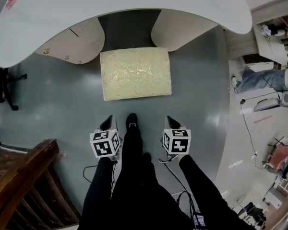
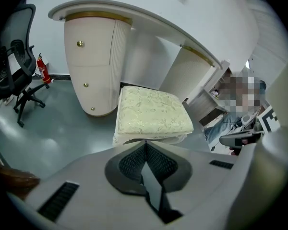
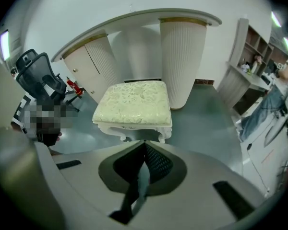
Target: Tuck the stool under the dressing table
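Observation:
A cream stool (image 1: pixel 136 73) with a patterned cushion stands on the grey floor, its far edge at the opening between the two pedestals of the white dressing table (image 1: pixel 125 13). The stool (image 2: pixel 151 115) fills the middle of the left gripper view, and the stool (image 3: pixel 134 108) sits centred in the right gripper view. My left gripper (image 1: pixel 107 124) and right gripper (image 1: pixel 173 122) hang side by side short of the stool's near edge, apart from it. Both are shut with nothing between the jaws. The dressing table (image 2: pixel 134 23) curves overhead; its ribbed pedestal (image 3: pixel 182 61) rises behind the stool.
A black office chair (image 2: pixel 14 75) and a red fire extinguisher (image 2: pixel 44 70) stand left of the table. A wooden rail (image 1: pixel 19 176) is at the lower left. A seated person's legs (image 1: pixel 264 79), shelves (image 1: pixel 278 32) and cables (image 1: pixel 249 128) lie to the right. My own leg and shoe (image 1: pixel 132 123) are between the grippers.

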A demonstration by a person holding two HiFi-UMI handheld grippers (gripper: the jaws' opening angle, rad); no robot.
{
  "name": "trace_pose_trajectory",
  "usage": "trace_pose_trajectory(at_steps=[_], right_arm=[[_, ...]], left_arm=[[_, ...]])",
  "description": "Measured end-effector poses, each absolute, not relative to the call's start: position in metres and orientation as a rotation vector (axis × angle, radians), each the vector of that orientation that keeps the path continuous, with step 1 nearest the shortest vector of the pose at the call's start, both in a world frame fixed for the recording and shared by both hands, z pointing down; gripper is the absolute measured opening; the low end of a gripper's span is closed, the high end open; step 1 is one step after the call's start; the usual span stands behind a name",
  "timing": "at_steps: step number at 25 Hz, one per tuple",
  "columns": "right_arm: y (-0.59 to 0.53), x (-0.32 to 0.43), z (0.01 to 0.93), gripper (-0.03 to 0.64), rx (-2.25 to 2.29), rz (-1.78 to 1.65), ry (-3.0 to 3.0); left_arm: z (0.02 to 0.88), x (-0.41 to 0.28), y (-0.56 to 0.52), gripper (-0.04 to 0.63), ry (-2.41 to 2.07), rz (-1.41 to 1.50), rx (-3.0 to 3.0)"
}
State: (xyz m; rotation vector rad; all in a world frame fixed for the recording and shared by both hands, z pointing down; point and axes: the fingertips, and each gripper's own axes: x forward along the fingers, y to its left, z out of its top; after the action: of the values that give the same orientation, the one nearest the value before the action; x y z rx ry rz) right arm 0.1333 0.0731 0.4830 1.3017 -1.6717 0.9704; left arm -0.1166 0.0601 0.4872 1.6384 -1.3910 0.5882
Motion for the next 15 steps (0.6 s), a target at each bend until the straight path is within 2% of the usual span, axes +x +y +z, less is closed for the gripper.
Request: trace_pose_trajectory(at_steps=[15], right_arm=[[0.044,0.131,0.575,0.005,1.262,1.010,-1.614]], left_arm=[[0.592,-0.125,0.039,0.008,-1.351,0.641,1.575]])
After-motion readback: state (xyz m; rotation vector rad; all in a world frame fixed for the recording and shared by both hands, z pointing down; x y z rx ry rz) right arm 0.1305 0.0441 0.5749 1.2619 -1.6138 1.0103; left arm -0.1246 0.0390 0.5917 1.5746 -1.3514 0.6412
